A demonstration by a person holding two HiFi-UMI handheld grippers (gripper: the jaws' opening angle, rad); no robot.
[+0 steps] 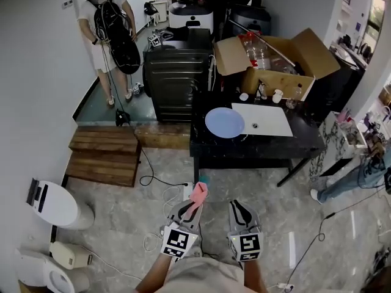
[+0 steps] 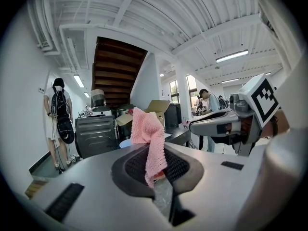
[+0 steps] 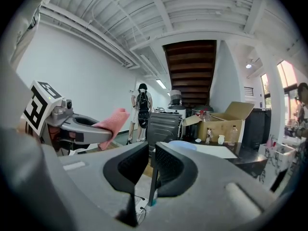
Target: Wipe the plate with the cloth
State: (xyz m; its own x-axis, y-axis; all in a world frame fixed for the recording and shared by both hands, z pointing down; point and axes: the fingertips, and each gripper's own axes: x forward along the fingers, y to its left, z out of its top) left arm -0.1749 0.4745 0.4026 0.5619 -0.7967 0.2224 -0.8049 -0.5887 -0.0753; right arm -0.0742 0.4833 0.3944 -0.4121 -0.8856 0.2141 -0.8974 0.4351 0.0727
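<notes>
A light blue plate [image 1: 224,122] lies on the black table [image 1: 256,144], beside a white board [image 1: 264,119]. Both grippers hang low over the floor, well short of the table. My left gripper [image 1: 194,208] is shut on a pink knitted cloth [image 1: 198,193], which sticks up out of its jaws [image 2: 148,134]. My right gripper [image 1: 242,206] is beside it, shut and holding nothing [image 3: 150,165]. The right gripper view shows the plate [image 3: 182,145] ahead and the cloth [image 3: 111,120] at left.
On the table's far side, an open cardboard box [image 1: 275,57] holds bottles, with small cups [image 1: 278,95] in front of it. A black cabinet [image 1: 177,78] and wooden steps [image 1: 104,154] stand left. A power strip [image 1: 186,191] and cables cross the floor. A person with a backpack [image 1: 110,29] stands at the back.
</notes>
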